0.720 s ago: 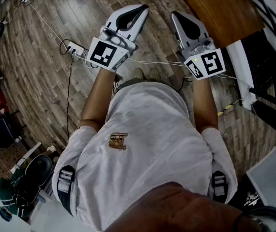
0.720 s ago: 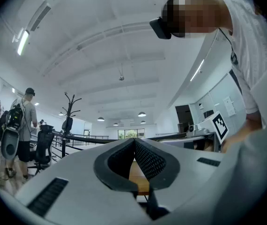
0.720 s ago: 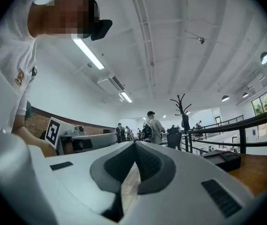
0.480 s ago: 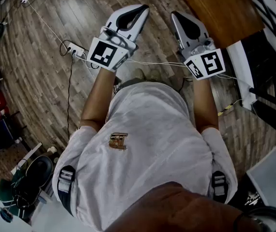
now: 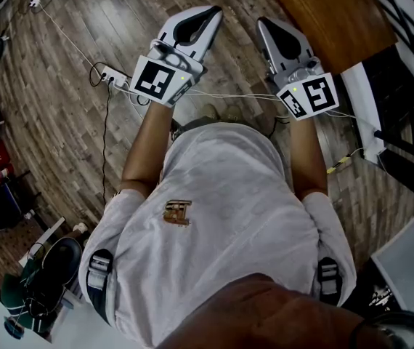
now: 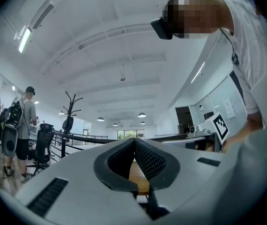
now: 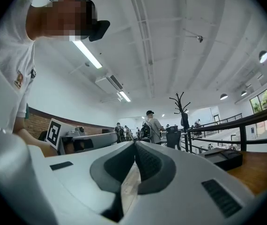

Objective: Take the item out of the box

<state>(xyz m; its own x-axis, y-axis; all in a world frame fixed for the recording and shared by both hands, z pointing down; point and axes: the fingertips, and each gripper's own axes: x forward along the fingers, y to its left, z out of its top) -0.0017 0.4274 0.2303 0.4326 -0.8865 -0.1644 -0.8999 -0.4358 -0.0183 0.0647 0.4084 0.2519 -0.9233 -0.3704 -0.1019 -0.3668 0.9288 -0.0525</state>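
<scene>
Left gripper [image 5: 213,13] clenched, jaws tip to tip, nothing between them. Right gripper [image 5: 262,23] also clenched and empty. Both are held out in front of the person's waist, pointing away, roughly level, side by side but apart.

Versus 0.7 s ago there is no real change. Both grippers sit at the same spot with the same closed jaws, and only the left edge of the head view shifts a touch. Judgement: the task has not started, with nothing reached for and nothing held.

Box and item are not visible in any view. The closest candidate is a dark flat thing [image 7: 225,158] on the wood surface [image 7: 262,168] at the right of the right gripper view; cannot tell if it's the box. In the head view a brown wood surface lies just far-right of the right gripper.

Room:
- Plank floor [image 5: 54,100] below the grippers.
- Power strip [image 5: 112,73] with cables, left of the left gripper.
- Thin white cable [image 5: 236,94] running between the 2 marker cubes.
- Office chair [image 5: 54,264] at near left.
- Farther out it is an open office with a coat stand [image 6: 71,109], a black railing [image 7: 239,124], a person with a backpack [image 6: 21,121] and ceiling strip lights [image 6: 25,39].
</scene>
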